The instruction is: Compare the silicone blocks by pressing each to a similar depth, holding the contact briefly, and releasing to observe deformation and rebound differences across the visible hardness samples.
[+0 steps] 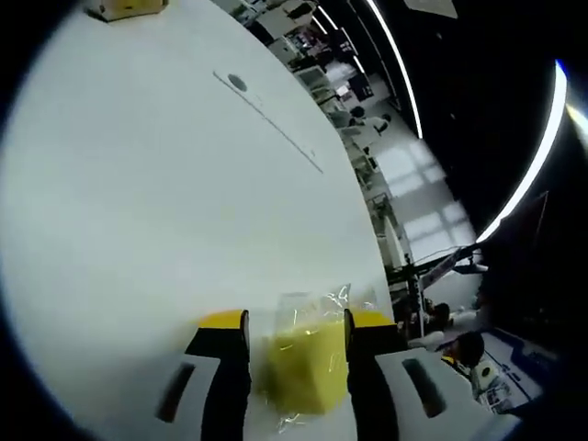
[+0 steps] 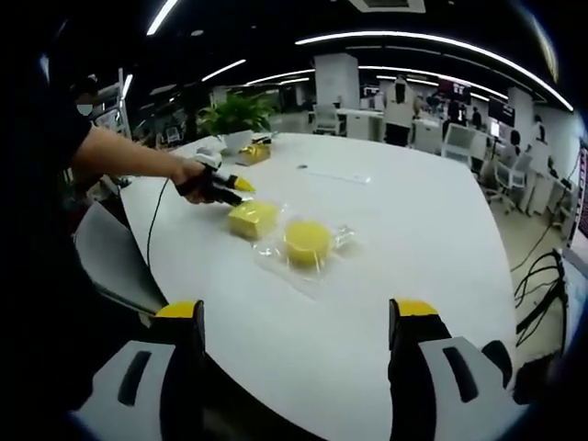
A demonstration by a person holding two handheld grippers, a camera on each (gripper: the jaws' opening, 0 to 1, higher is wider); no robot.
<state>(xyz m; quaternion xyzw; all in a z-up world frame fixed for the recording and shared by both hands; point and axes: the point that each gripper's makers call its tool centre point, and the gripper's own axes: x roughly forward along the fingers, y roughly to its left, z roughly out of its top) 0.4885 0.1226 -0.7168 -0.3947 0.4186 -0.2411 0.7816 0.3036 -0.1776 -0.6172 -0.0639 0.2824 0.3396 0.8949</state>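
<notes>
Left gripper point(image 1: 296, 320): jaws closed onto wrapped square block point(image 1: 303, 367); squeeze evenly, hold briefly.
Right gripper point(image 2: 299, 317): jaws wide, empty.

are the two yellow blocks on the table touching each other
Apart. In the right gripper view a strip of white table shows between the square block by the left gripper and the round block.

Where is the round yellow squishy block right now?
In the right gripper view the round yellow block lies in clear wrap on the white table, just right of the square yellow block that the left claw presses.
</notes>
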